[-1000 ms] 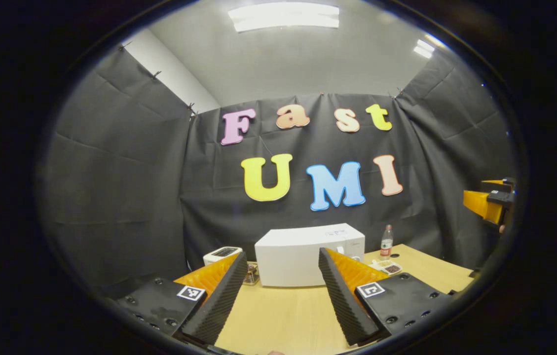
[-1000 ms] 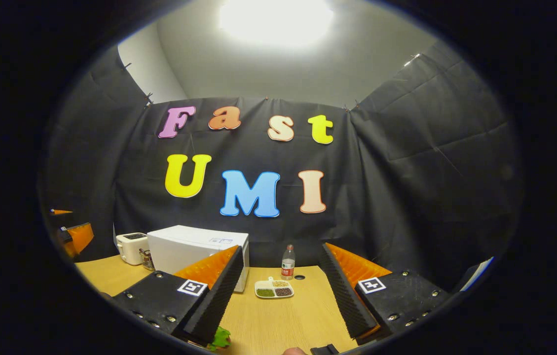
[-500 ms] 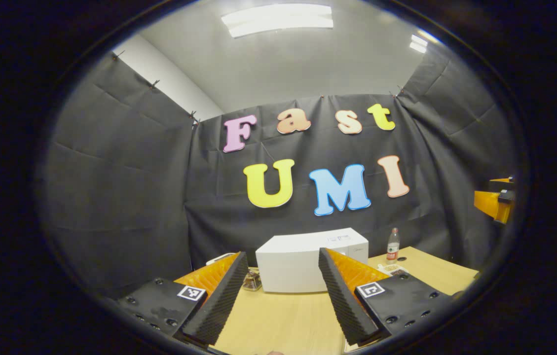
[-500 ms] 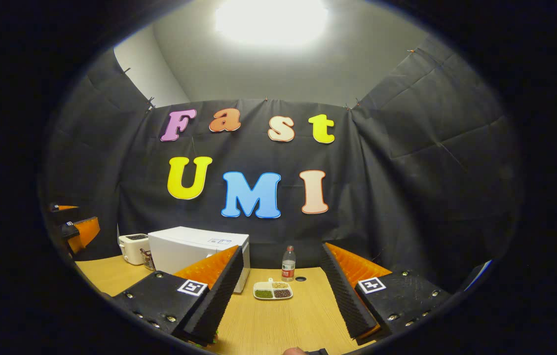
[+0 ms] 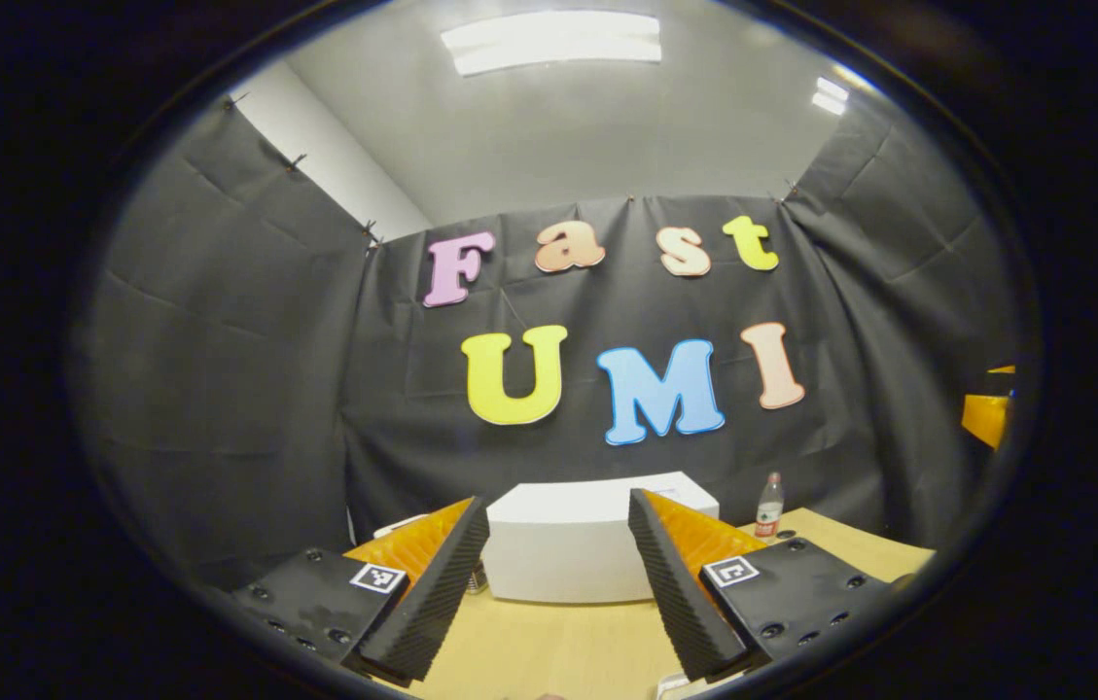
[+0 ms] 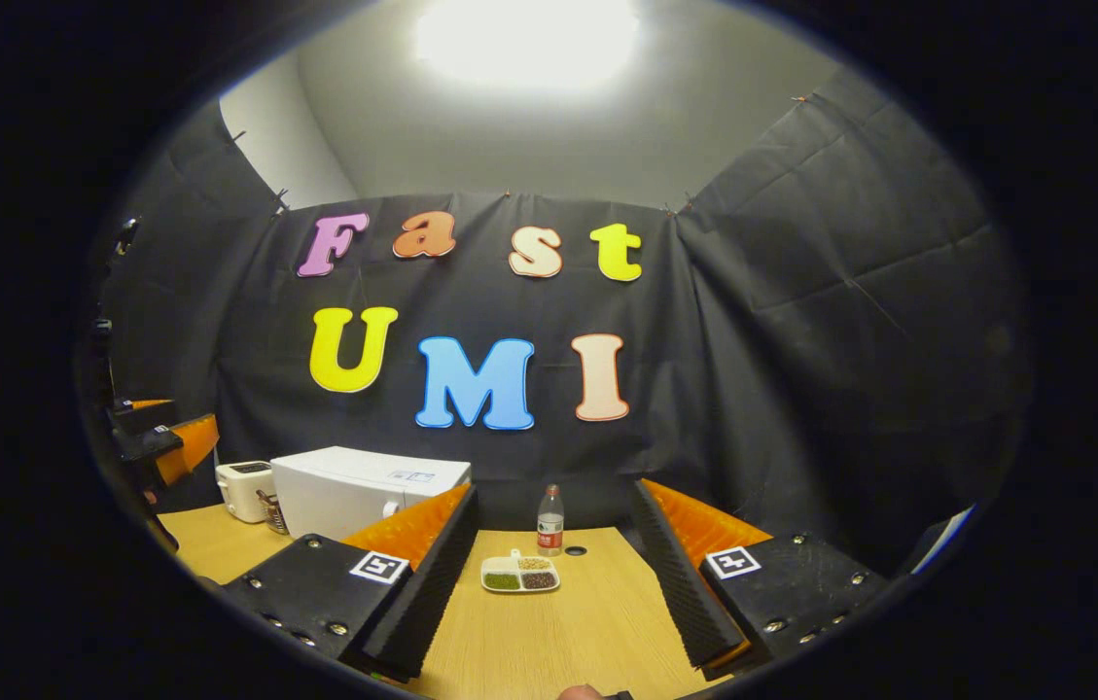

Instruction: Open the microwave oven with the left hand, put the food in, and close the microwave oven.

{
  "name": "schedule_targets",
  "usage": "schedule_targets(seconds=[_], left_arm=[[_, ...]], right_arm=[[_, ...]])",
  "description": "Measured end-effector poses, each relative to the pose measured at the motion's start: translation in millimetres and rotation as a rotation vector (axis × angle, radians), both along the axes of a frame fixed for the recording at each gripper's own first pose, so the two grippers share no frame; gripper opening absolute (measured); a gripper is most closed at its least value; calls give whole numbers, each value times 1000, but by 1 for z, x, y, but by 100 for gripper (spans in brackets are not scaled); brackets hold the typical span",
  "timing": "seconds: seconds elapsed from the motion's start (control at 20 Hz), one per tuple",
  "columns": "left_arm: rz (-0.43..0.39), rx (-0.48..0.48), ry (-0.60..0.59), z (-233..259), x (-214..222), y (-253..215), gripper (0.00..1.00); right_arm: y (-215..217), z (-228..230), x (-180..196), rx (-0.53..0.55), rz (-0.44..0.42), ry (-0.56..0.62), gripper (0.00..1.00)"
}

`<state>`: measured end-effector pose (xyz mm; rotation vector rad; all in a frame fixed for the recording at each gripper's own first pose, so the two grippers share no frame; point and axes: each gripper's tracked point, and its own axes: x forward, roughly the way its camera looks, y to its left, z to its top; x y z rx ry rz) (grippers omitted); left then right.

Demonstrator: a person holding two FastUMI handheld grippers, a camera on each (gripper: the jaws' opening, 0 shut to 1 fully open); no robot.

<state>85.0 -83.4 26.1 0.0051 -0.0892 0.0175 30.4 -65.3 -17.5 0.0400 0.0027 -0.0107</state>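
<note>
I hold my left gripper (image 5: 558,593) spread wide and empty, aimed at the closed microwave (image 5: 587,544) near the table's (image 6: 568,632) far left edge. My right gripper (image 6: 549,593) is spread too, facing the food tray (image 6: 519,574) mid-table.

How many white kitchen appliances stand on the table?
2: the microwave oven stands near the table's back left; the toaster is just left of it. Others may be hidden behind the claws.

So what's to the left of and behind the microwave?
A toaster stands left of the microwave, with a small rack between. Directly behind it is hidden.
</note>
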Motion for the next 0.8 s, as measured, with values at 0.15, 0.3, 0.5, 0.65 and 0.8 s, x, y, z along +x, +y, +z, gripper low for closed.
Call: schedule_targets(seconds=[0.15, 0.3, 0.5, 0.65, 0.8], left_arm=[[-38, -18, 11, -12, 34, -6, 99], [-80, -24, 17, -23, 66, -17, 95], [-141, -6, 28, -37, 107, -36, 95], [-181, -8, 43, -52, 133, -52, 95], [-218, -12, 63, -68, 156, -68, 95]], right_arm=[[2, 4, 3, -14, -32, -8, 95], [4, 4, 10, -23, -69, -3, 95], [6, 4, 18, -25, -119, 0, 95], [7, 2, 23, -38, -151, 10, 95], [4, 1, 28, -57, -193, 24, 95]])
